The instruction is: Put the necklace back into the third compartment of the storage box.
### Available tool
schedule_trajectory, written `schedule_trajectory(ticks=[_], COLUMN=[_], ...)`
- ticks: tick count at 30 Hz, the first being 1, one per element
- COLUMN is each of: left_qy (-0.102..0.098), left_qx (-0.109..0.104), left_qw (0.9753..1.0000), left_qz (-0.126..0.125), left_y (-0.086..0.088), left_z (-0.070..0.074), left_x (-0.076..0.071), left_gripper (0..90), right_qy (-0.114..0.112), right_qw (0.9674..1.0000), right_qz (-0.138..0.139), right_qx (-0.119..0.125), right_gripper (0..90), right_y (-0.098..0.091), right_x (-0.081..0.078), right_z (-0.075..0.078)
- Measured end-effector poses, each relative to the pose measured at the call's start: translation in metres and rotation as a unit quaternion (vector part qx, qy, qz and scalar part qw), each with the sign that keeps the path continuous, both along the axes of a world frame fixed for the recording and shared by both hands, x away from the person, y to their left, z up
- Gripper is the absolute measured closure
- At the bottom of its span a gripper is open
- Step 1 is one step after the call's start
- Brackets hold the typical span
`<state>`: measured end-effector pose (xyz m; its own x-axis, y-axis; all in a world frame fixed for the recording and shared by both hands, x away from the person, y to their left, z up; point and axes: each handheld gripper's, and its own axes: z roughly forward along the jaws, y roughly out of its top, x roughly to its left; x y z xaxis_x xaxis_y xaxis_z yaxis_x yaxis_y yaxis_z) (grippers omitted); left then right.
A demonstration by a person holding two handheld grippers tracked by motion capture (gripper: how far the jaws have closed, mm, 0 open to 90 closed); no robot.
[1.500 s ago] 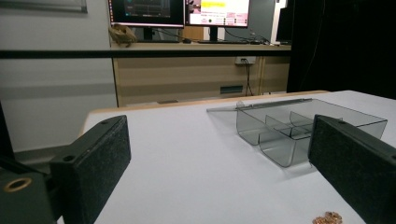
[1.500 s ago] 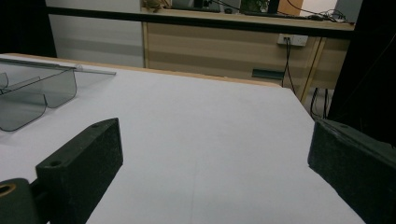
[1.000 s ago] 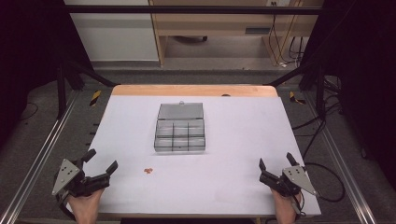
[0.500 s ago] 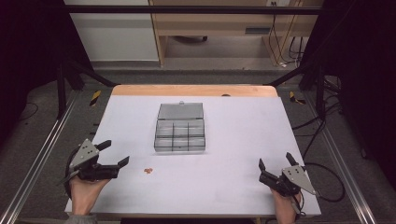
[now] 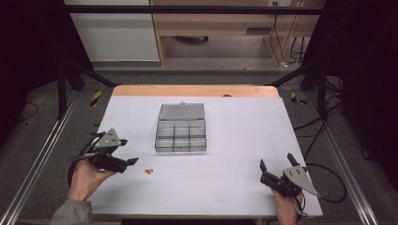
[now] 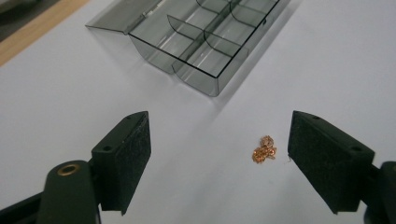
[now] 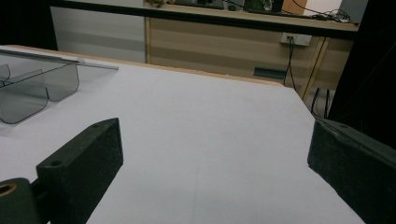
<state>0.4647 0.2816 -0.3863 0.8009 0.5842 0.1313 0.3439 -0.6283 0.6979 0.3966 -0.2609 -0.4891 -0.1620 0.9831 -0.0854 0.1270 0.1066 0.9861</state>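
Copper scrap (image 6: 264, 149) ahead of my left claw (image 6: 217, 154), near the box (image 5: 180, 129).
Left claw spread, closing, nothing pinched; right claw (image 5: 277, 165) spread, far from the box.

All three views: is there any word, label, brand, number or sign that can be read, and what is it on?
No readable text anywhere.
The clear compartment box, the white table and the small copper bits carry no print.
The grey plates on the left gripper and the right gripper are blank.
The pale plate on the far wooden cabinet is too small to read.
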Motion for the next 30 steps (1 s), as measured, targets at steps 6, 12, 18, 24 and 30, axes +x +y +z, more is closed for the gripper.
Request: schedule_trajectory(ticks=[6,12,18,24,30], left_qy=[0.029,0.045,0.073,0.099,0.131], left_qx=[0.040,0.090,0.148,0.189,0.224], left_qw=[0.9985,0.9934,0.9829,0.9715,0.9567], left_qz=[-0.026,-0.056,-0.081,-0.104,-0.132], left_y=[-0.014,-0.027,-0.038,-0.046,-0.056], left_z=[-0.001,-0.002,-0.004,-0.011,-0.025], left_x=[0.010,0.016,0.023,0.029,0.033], left_gripper=[23.4,27.3,30.3,38.4,44.6], right_qy=[0.000,0.001,0.002,0.004,0.003], right_qw=[1.0000,1.0000,1.0000,1.0000,1.0000], right_qz=[0.000,0.001,0.001,0.002,0.003], right_qx=[0.000,0.000,-0.002,-0.002,-0.004], right_gripper=[3.8,3.8,3.8,3.8,3.9], right_y=[0.000,0.000,0.000,0.001,0.001], right_x=[0.000,0.000,0.000,0.000,0.001], right_z=[0.000,0.000,0.000,0.000,0.000])
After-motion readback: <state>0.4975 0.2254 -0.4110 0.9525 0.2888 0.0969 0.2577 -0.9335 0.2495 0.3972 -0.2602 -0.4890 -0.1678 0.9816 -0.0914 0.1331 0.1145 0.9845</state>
